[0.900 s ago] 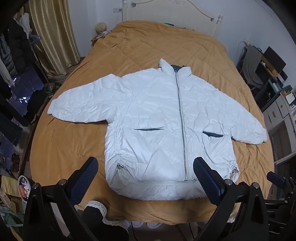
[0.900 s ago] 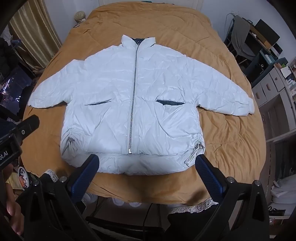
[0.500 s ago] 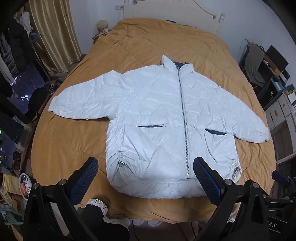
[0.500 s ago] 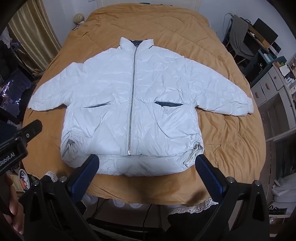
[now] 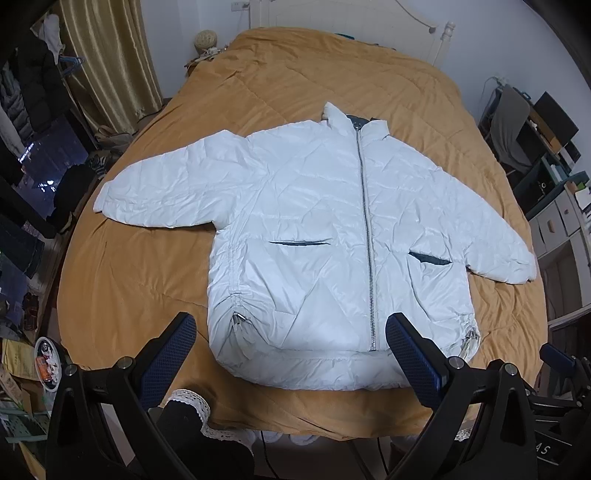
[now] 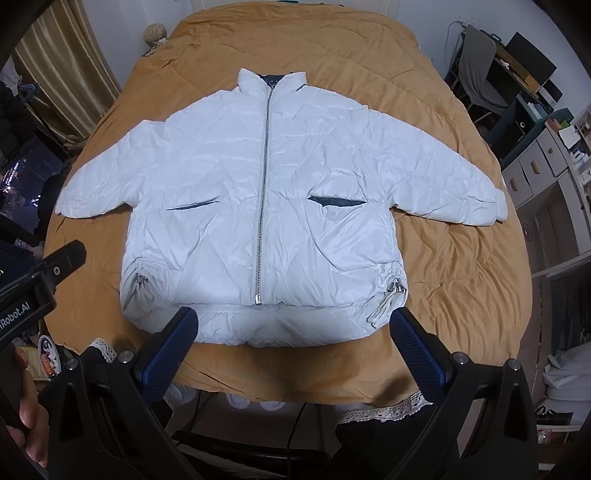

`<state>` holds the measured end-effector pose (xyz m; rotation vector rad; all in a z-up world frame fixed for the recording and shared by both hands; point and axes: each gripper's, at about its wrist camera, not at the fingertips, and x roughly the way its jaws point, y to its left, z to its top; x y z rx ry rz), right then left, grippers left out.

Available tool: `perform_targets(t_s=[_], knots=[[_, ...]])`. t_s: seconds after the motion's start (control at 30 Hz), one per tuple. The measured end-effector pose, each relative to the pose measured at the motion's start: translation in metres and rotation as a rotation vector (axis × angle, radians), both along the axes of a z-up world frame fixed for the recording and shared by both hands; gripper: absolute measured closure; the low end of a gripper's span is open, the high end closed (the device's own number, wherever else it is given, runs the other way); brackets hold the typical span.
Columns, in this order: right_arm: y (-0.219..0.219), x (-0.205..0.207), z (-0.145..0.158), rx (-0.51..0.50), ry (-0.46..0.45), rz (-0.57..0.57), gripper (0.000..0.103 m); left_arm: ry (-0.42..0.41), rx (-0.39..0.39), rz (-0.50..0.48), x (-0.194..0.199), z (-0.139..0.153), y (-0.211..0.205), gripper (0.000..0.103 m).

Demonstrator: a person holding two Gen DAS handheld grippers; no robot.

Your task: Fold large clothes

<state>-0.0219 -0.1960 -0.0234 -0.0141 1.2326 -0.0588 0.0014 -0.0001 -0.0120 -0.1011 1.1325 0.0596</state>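
A white puffer jacket [image 5: 314, 236] [image 6: 266, 192] lies flat and zipped on the bed, front up, collar toward the headboard, both sleeves spread to the sides. My left gripper [image 5: 291, 332] hangs open above the hem, left of the zip's lower end, with nothing between its blue pads. My right gripper [image 6: 293, 325] is open too, held over the hem just below the zip end. Neither touches the jacket. In the right wrist view the left gripper's body [image 6: 37, 288] shows at the left edge with a hand [image 6: 26, 417] on it.
An orange quilt [image 5: 122, 280] [image 6: 454, 273] covers the bed; a white headboard [image 5: 354, 22] stands at the far end. Gold curtains [image 5: 107, 55] and hanging clothes are on the left, a desk with a chair [image 6: 480, 70] and drawers [image 6: 535, 166] on the right. Lace trim [image 6: 384, 410] edges the bed's near side.
Both grippers have drifted a little forward over the bed, so the jacket sits slightly lower in the views. The jaws stay wide and the jacket has not moved.
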Motion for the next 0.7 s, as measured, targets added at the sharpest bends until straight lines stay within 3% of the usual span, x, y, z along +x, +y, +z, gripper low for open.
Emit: perform_targets(t_s=[0.7], knots=[[-0.0008,0.002,-0.0024,0.01,0.021,0.003,0.0,0.024,0.001,0.002,0.0025,-0.0009,0.0001,0.001]])
